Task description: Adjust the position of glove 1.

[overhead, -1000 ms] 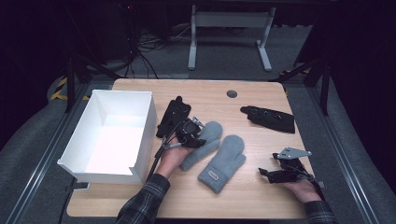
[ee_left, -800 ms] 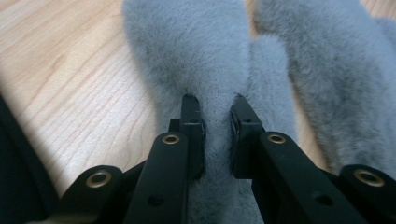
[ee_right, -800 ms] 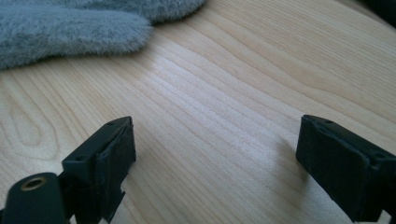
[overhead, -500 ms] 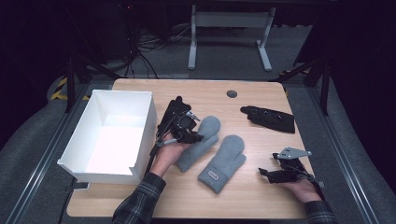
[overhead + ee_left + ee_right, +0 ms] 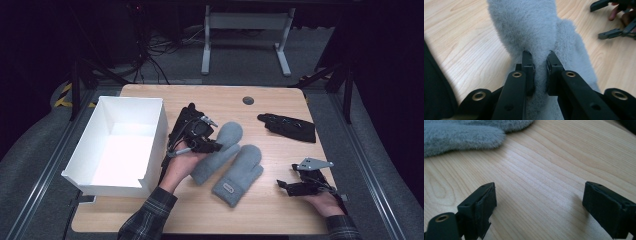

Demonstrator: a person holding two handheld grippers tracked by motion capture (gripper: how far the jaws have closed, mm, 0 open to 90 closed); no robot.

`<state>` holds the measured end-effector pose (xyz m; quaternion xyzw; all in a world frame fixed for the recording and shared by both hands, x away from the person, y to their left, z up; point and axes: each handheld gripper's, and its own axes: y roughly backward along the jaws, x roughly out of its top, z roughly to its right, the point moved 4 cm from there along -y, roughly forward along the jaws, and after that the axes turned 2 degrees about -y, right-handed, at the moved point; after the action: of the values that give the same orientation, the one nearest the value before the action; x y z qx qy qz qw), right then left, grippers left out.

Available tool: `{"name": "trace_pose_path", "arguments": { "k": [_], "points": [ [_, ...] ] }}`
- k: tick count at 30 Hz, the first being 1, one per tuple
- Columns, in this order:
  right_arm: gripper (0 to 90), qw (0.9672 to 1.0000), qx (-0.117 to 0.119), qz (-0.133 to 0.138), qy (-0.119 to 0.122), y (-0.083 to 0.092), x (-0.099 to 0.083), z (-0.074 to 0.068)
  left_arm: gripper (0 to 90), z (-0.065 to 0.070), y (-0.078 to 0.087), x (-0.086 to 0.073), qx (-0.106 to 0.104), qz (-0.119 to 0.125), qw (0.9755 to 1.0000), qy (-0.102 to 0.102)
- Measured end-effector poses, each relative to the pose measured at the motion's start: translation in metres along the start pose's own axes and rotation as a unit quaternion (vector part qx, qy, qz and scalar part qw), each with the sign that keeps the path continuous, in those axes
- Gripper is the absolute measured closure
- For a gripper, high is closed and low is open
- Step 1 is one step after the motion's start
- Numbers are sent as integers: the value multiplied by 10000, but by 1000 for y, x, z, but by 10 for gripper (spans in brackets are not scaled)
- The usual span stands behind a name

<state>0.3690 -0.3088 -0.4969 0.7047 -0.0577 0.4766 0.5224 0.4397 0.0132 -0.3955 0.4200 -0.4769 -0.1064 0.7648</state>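
Left to right: an open white rectangular box (image 5: 117, 150) stands at the worktop's (image 5: 280, 210) left edge. Beside it, the left gripper (image 5: 207, 142) has its fingers (image 5: 527, 66) pinched narrowly on the fluffy grey fleece mitten (image 5: 217, 150); they have just been closing, with the fleece between them. Compared with a second ago, that hand sits higher, so lifting towards the box is judged underway. The second grey mitten (image 5: 240, 175) lies touching it. A black glove (image 5: 287, 126) lies further back. The right gripper (image 5: 295, 186) rests low, fingers (image 5: 482, 205) spread wide and empty.

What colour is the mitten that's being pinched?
Light grey, fuzzy; the mitten shows best in the left gripper view.
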Motion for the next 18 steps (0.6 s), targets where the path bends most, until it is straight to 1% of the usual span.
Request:
{"name": "trace_pose_path", "arguments": {
  "k": [1,3,5,6,7,8,9,13,14,16,18],
  "points": [
    [123,10000,0,0,0,0,0,0,813,0,0,0,0,0,10000,0],
    [123,10000,0,2,-1,0,0,0,813,9,0,5,-23,-34,10000,-24],
    [123,10000,1,2,0,0,0,0,813,15,-1,8,-29,-35,10000,-10],
    [123,10000,1,1,-1,0,0,0,813,21,-2,11,-43,-81,10000,-37],
    [123,10000,1,1,-1,0,0,0,813,21,-2,11,-43,-81,10000,-37],
    [123,10000,2,1,-1,0,0,0,813,26,-5,14,-57,-93,9999,-50],
    [123,10000,2,1,-1,0,0,0,813,26,-5,14,-57,-93,9999,-50],
    [123,10000,6,4,6,0,0,0,813,42,-17,22,-117,-191,9997,-108],
    [123,10000,9,2,3,0,0,0,813,42,-17,22,-117,-191,9997,-108],
    [123,10000,7,4,8,0,0,0,813,47,-23,26,-131,-254,9995,-120],
    [123,10000,9,3,9,0,0,0,813,52,-28,28,-155,-273,9995,-84]
  ]
}}
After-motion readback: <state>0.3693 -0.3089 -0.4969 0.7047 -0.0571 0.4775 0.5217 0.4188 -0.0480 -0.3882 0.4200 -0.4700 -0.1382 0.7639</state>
